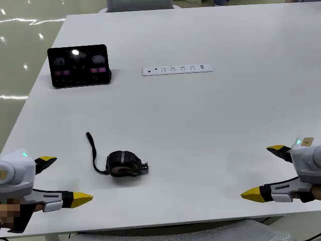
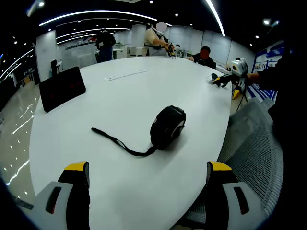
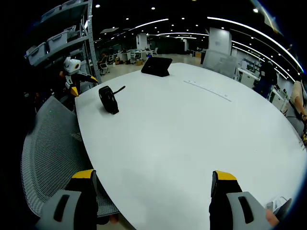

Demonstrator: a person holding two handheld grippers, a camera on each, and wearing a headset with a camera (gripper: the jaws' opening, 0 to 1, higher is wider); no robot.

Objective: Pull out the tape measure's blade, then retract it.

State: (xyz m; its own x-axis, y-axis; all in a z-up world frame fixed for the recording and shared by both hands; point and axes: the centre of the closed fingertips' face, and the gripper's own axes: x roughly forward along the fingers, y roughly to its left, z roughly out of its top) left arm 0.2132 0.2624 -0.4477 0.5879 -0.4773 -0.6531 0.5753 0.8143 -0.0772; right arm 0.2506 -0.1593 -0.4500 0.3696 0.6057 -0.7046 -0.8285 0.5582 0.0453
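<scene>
Two grippers hang over the near edge of the white bench point(image 1: 200, 125), one at each side, and neither touches anything. The left gripper point(image 1: 70, 179) is at the near left corner. Its yellow-tipped fingers point(image 2: 76, 167) are spread wide, with bare bench between them. The right gripper point(image 1: 257, 171) is at the near right, its fingers just as wide apart and holding nothing. A grey mesh chair point(image 3: 48, 143) sits against the bench edge between the two grippers.

Just beyond the left gripper, and a little to its right, the tape measure point(image 1: 125, 163) lies on the bench. It is well apart from the right gripper. It is a dark round case resting on its side, and only what looks like the blade's end hook shows at its mouth, on the end facing the right gripper. Its black wrist strap point(image 1: 92, 148) trails off the other end, curling away toward the far left, and lies flat on the surface. In the left gripper view the case sits straight ahead between the fingers but clear of both. In the right gripper view it is small and far off to the left, near the other gripper.

Farther back, past a wide stretch of bare bench, a white power strip point(image 1: 176, 69) lies flat near the middle. To its left a black tilted console point(image 1: 78, 65) with lit buttons stands near the far left edge. Beyond the bench, people stand and sit in an open room under ceiling lights.
</scene>
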